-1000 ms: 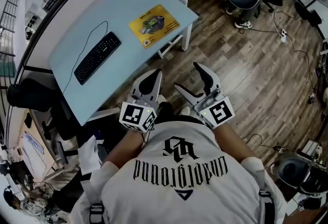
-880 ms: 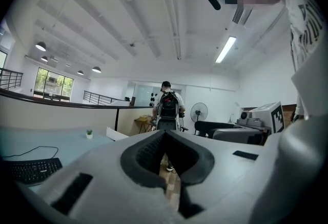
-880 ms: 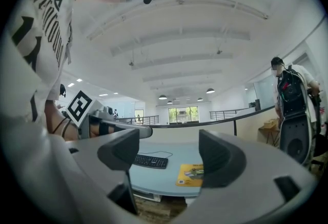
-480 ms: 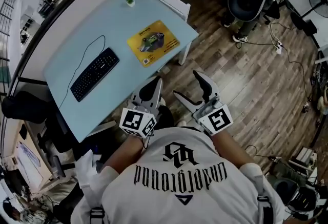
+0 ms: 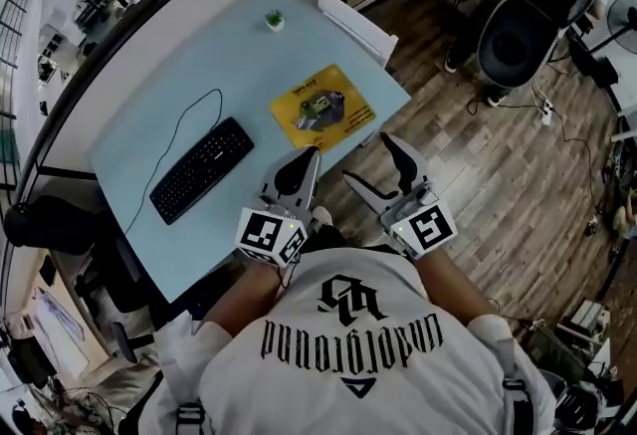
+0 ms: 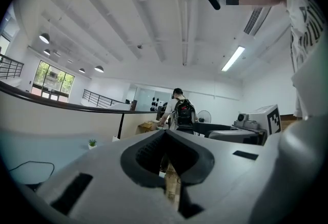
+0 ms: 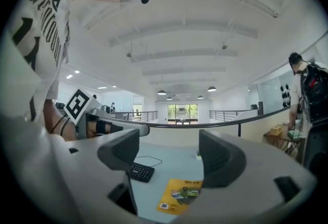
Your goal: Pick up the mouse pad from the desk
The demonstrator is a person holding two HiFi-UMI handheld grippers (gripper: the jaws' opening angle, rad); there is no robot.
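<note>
Your pale blue desk (image 5: 149, 114) fills the left, beside a dark railing (image 5: 60, 114). It carries a black keyboard (image 5: 200, 169), a small potted plant (image 5: 274, 20) at its far edge, and the yellow mouse pad (image 5: 322, 108) lying flat near its right corner. Your left gripper (image 5: 302, 164) is closed on nothing. Your right gripper (image 5: 373, 162) stands open and empty. Wood-plank floor (image 5: 498, 164) and a black office chair (image 5: 518, 40) lie to the right.

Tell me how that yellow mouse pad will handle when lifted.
The mouse pad lies thin and flat on the desk, so it probably droops when pinched at one edge. It looks light. Lying flush, its edge may be hard to catch.
</note>
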